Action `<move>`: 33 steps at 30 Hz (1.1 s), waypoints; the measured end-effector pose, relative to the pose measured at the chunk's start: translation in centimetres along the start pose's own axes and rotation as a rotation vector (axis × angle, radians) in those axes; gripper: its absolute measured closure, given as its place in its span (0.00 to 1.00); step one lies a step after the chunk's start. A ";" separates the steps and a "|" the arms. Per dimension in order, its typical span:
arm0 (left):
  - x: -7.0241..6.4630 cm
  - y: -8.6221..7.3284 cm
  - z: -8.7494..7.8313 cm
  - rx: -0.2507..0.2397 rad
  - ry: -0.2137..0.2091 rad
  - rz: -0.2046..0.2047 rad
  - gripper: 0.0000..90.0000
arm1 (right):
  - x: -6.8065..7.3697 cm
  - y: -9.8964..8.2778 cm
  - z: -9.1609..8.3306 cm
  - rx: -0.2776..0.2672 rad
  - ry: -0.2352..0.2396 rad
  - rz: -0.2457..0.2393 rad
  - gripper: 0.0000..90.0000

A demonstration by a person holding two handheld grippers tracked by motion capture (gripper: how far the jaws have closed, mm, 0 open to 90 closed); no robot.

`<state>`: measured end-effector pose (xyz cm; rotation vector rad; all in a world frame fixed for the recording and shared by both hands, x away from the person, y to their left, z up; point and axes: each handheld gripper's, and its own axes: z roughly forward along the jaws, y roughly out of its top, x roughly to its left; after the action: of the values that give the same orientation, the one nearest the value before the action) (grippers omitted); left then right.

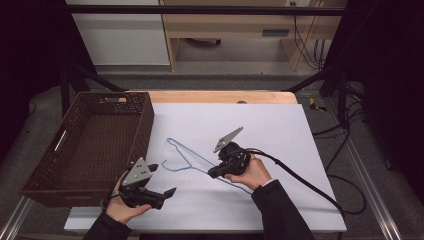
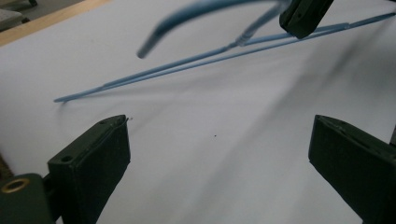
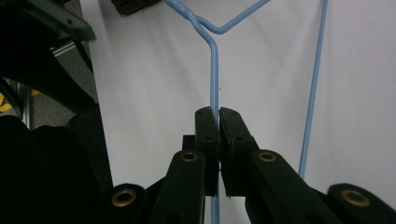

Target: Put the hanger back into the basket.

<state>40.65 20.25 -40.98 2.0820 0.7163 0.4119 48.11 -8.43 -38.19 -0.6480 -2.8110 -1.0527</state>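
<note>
A light-blue wire hanger lies on the white sheet, its hook toward the basket. My right gripper is shut on one sloping wire of the hanger; in the right gripper view the wire runs straight between the pressed jaws of that gripper. My left gripper hovers low at the sheet's front left with its jaws wide apart and nothing between them. In the left gripper view this open gripper faces the hanger, a short way off, and the tip of the right gripper shows beyond it.
A dark brown woven basket stands at the table's left, close beside the left hand. The wooden table edge shows past the sheet. A black cable trails right from the right gripper. Dark frame bars surround the table.
</note>
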 end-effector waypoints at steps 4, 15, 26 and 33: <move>-0.1 -0.4 1.5 0.025 0.002 0.005 0.07 | -0.1 -0.2 0.0 0.000 0.002 0.002 0.97; 0.2 -0.5 3.3 0.029 0.026 0.020 0.10 | -0.2 -0.4 -0.2 -0.004 0.003 0.008 0.97; 1.3 0.0 4.4 0.015 0.065 0.036 0.14 | -0.3 -0.5 -0.6 -0.016 0.007 0.004 0.97; 1.4 1.0 5.2 -0.012 0.075 0.063 0.17 | -0.4 -0.6 -0.7 -0.031 0.006 0.012 0.97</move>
<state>44.85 17.40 -43.11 2.0907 0.6917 0.5310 48.14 -9.45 -38.11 -0.6631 -2.7875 -1.0970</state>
